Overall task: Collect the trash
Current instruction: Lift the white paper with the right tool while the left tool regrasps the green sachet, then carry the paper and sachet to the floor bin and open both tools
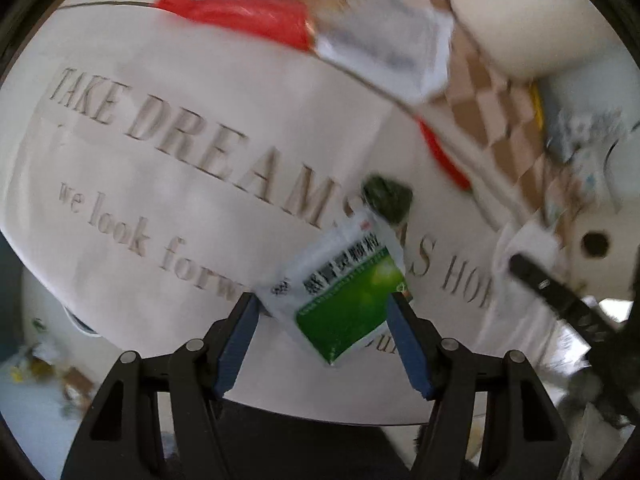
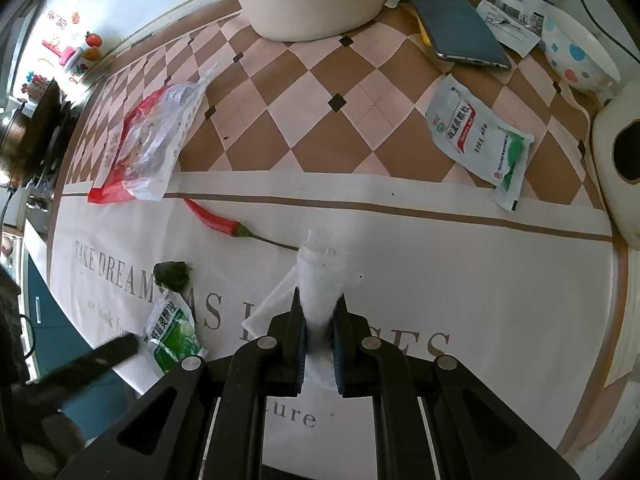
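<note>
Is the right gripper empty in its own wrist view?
No: the right gripper has its blue pads pressed shut on a crumpled white tissue above the cream tablecloth.

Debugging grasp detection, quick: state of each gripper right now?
Left gripper: open, green and white sachet between the jaws, not pinched.
Right gripper: shut on white tissue.

Both grippers (image 1: pixel 322 312) (image 2: pixel 320 308): black frames, silver screws, blue-padded jaws.

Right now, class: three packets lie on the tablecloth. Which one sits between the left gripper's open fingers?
The green and white sachet, between the left gripper fingers; the red and clear bag and the white sachet lie on the checkered part.
</note>
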`<state>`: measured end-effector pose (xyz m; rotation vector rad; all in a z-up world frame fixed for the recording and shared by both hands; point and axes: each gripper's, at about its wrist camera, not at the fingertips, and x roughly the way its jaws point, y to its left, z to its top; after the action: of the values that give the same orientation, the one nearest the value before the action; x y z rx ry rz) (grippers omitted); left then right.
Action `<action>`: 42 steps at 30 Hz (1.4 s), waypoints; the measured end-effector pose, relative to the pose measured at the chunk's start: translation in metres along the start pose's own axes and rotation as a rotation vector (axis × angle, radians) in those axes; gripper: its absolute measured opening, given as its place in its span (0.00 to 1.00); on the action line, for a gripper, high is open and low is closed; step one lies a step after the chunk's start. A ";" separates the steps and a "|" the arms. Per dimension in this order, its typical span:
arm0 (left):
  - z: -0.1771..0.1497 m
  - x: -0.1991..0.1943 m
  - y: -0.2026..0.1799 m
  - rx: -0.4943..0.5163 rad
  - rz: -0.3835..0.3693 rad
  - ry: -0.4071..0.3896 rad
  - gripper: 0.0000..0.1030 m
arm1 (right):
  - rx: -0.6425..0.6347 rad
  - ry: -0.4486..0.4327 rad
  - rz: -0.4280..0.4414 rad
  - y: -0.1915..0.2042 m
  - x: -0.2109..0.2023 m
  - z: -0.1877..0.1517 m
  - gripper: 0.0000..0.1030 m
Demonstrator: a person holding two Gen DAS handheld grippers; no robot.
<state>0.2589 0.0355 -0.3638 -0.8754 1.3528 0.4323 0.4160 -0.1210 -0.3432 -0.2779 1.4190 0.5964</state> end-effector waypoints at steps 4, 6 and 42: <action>-0.001 0.008 -0.022 0.058 0.156 -0.010 0.51 | -0.003 0.007 -0.001 -0.001 0.003 -0.002 0.11; 0.001 0.008 -0.028 0.084 0.229 -0.029 0.25 | -0.002 0.009 -0.003 -0.003 0.005 -0.004 0.11; -0.032 -0.167 0.116 -0.155 0.347 -0.494 0.00 | -0.245 -0.109 0.067 0.116 -0.037 -0.027 0.11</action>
<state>0.1197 0.1184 -0.2369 -0.6006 1.0156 0.9663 0.3294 -0.0473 -0.2916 -0.3872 1.2550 0.8306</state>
